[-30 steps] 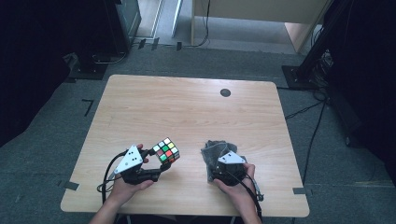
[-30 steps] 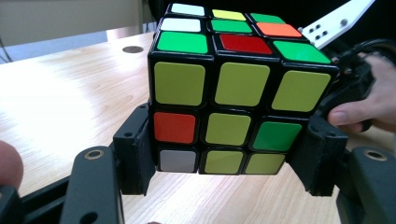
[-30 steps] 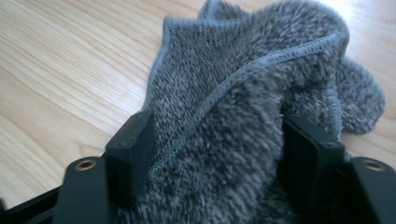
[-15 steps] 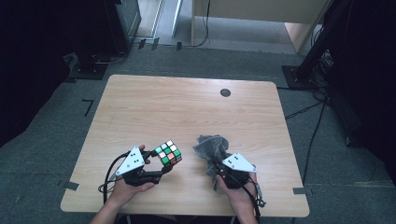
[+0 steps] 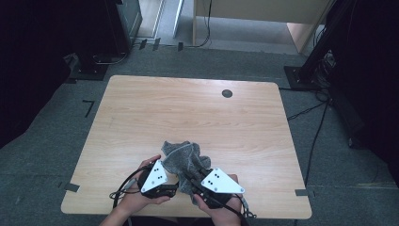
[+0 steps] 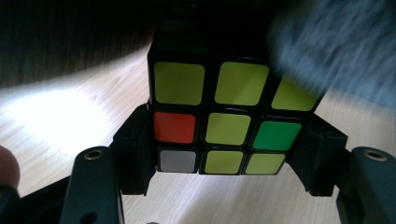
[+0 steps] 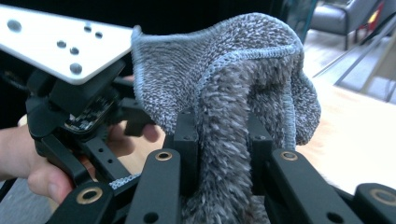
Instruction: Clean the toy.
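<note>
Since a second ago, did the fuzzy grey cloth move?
Yes. The grey cloth, pinched in the right tongs that just closed on it, has gone up and leftward along the table's near edge, over the cube in the left tongs.

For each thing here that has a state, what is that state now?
Left gripper: shut on the puzzle cube.
Puzzle cube: scrambled, clamped between the jaws, off the table.
Right gripper: jaws just closed, shut on the grey cloth.
Grey cloth: bunched, lifted, draped over the cube.
Table: bare wood around the work.
</note>
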{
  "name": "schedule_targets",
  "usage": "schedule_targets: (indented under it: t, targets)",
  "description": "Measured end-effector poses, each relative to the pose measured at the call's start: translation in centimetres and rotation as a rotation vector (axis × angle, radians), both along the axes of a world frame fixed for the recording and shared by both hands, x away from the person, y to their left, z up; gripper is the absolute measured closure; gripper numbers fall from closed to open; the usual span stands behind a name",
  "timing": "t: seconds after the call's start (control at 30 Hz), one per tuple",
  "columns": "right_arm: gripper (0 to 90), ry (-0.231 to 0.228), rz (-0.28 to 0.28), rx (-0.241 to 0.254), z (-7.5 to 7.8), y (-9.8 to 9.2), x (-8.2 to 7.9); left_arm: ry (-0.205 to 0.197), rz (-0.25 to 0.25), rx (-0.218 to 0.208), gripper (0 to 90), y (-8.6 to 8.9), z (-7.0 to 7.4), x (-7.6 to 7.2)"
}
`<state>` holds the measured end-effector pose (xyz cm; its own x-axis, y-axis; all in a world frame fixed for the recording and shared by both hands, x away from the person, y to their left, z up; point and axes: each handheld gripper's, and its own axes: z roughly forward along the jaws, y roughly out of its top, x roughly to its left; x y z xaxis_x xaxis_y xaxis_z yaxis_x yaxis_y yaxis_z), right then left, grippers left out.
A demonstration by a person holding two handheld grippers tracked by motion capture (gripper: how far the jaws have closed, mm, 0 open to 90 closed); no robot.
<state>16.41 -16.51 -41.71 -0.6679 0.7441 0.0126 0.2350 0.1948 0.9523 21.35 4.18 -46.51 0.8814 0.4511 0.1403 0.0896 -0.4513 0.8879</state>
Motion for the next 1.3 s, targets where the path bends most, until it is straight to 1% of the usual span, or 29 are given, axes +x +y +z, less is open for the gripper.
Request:
schedule_targets:
  t: [0.03,0.07,0.17,0.27,0.3,0.37,0.43,0.5,0.57,0.67,0.77,0.87,0.93,1.07,1.13,1.17,1.23,1.3]
  targets:
    - [73.2,-0.002,0.001,0.003,-0.2,0.0,0.1,-0.001,0.002,0.002,33.6,0.0,0.0,0.0]
    - [73.2,0.007,-0.001,0.01,-0.3,0.0,0.1,-0.002,0.002,0.002,33.6,0.0,0.0,0.0]
    - [73.1,0.018,-0.021,0.026,-0.4,-0.7,0.5,0.0,-0.01,-0.019,33.7,0.3,0.1,0.0]
    - [73.1,0.033,-0.067,0.04,-0.4,-1.7,1.0,0.0,-0.008,-0.034,33.7,0.5,0.3,0.1]
    - [73.1,0.035,-0.085,0.036,-0.5,-2.1,1.2,0.0,-0.005,-0.036,33.7,0.6,0.3,0.2]
    - [73.1,0.049,-0.125,0.042,-0.5,-2.8,1.5,0.007,-0.002,-0.04,33.7,0.9,0.4,0.3]
    - [73.0,0.058,-0.151,0.061,-0.5,-3.3,1.6,0.01,0.003,-0.038,33.7,1.0,0.4,0.5]
    - [72.8,0.054,-0.139,0.077,-0.1,-3.2,1.3,0.014,0.01,-0.032,33.7,0.9,0.2,0.5]
    - [72.6,0.043,-0.106,0.078,0.2,-2.6,0.9,0.014,0.006,-0.02,33.7,0.8,0.2,0.5]
    - [72.0,0.043,-0.044,0.069,0.3,-1.3,0.4,0.009,-0.008,-0.017,33.7,0.5,0.1,0.2]
    - [71.5,0.052,-0.021,0.062,0.1,-0.5,0.2,0.008,-0.016,-0.021,33.7,0.4,0.2,0.1]
    - [71.5,0.055,-0.027,0.068,-0.2,-0.7,0.4,0.003,-0.014,-0.027,33.8,0.5,0.3,0.1]
    - [71.7,0.06,-0.044,0.08,-0.4,-1.3,0.8,0.002,-0.014,-0.032,33.8,0.6,0.3,0.1]
    - [71.8,0.078,-0.103,0.088,-0.7,-2.6,1.5,0.004,-0.011,-0.044,33.7,0.9,0.5,0.3]
    - [71.8,0.091,-0.136,0.093,-0.7,-3.2,1.6,0.008,-0.009,-0.05,33.7,1.1,0.5,0.4]
    - [71.8,0.096,-0.144,0.1,-0.6,-3.4,1.7,0.01,-0.008,-0.05,33.8,1.1,0.5,0.4]
    - [71.8,0.092,-0.142,0.115,-0.4,-3.5,1.5,0.01,-0.005,-0.046,33.7,1.1,0.4,0.5]
    - [71.7,0.082,-0.116,0.118,0.0,-3.1,1.2,0.011,-0.005,-0.04,33.7,1.0,0.3,0.5]
